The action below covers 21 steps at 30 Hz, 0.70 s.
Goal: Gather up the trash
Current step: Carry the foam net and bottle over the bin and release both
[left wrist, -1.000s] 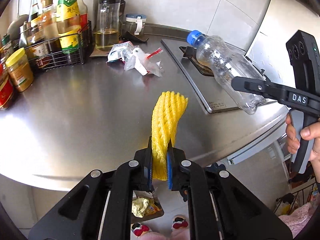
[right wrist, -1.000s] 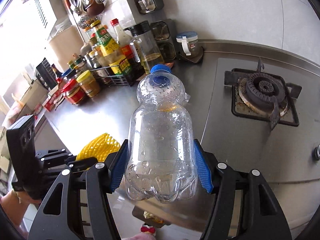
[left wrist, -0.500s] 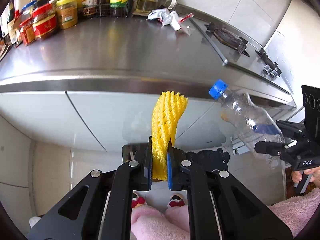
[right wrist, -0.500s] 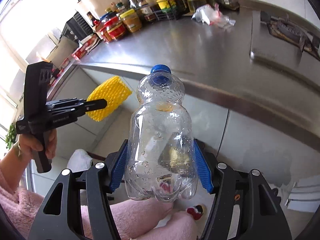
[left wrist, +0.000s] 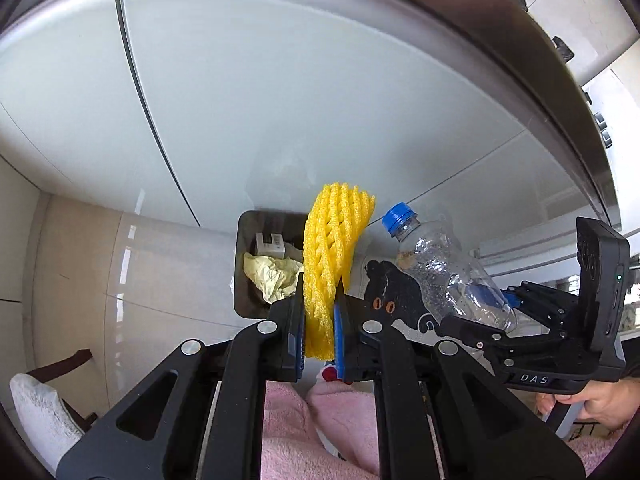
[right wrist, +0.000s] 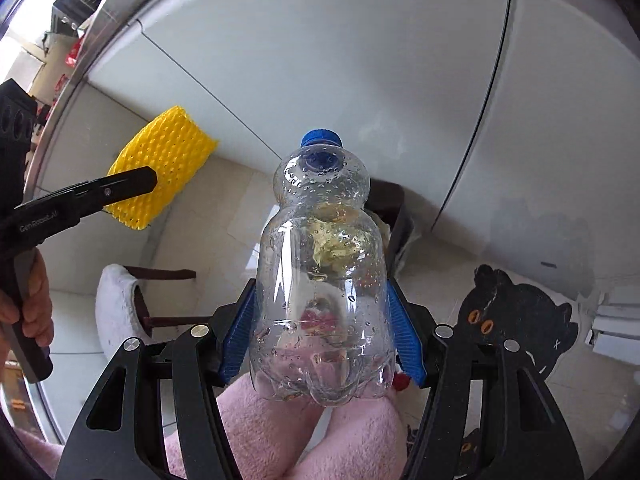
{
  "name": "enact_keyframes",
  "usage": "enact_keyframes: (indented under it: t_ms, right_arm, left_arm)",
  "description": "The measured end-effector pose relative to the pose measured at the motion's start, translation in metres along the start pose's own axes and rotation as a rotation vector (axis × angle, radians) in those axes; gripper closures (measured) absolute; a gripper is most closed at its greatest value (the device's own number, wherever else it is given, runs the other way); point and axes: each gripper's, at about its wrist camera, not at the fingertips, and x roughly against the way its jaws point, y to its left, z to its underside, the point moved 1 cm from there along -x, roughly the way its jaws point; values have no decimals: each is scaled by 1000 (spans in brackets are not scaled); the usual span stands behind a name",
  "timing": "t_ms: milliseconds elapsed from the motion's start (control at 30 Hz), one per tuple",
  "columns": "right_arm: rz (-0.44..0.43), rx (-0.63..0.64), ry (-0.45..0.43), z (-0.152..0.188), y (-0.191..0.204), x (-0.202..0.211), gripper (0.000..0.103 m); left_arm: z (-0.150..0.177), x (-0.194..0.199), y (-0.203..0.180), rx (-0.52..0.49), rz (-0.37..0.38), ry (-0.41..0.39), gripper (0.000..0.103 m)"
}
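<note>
My left gripper [left wrist: 319,330] is shut on a yellow foam fruit net [left wrist: 332,248], held upright above a dark trash bin [left wrist: 246,276] on the floor that holds crumpled yellowish paper [left wrist: 272,276] and a small box. My right gripper [right wrist: 320,344] is shut on an empty clear plastic bottle [right wrist: 320,280] with a blue cap, pointing down toward the same bin [right wrist: 394,216], which the bottle mostly hides. The bottle also shows in the left wrist view [left wrist: 448,276], to the right of the net. The net shows at the left in the right wrist view [right wrist: 160,176].
Pale cabinet doors [left wrist: 280,100] under the steel counter edge [left wrist: 520,60] fill the background. A black cat-shaped mat [right wrist: 516,312] lies on the tiled floor to the right of the bin. A white slipper [right wrist: 116,304] and the person's pink-clad legs [right wrist: 280,432] are below.
Both grippers have dropped from counter height to below the counter edge and tilted down toward the floor bin, each still holding its item. The countertop has left both views.
</note>
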Motion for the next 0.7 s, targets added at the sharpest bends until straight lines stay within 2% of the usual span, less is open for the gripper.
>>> enact_keyframes:
  t_ms: [333,567,700]
  right_arm:
    - [42,-79,55,-8,-15,-88,40]
    - [87,-98,66,-18,-20,-128,40]
    - [109,-77,65,-24,-15,-137,40]
  left_arm:
    - [-1,-92,25,3,-5,119,94]
    - [-7,-129,41,18,6,161,93]
    - [-13,-139,38,16,17,184,91]
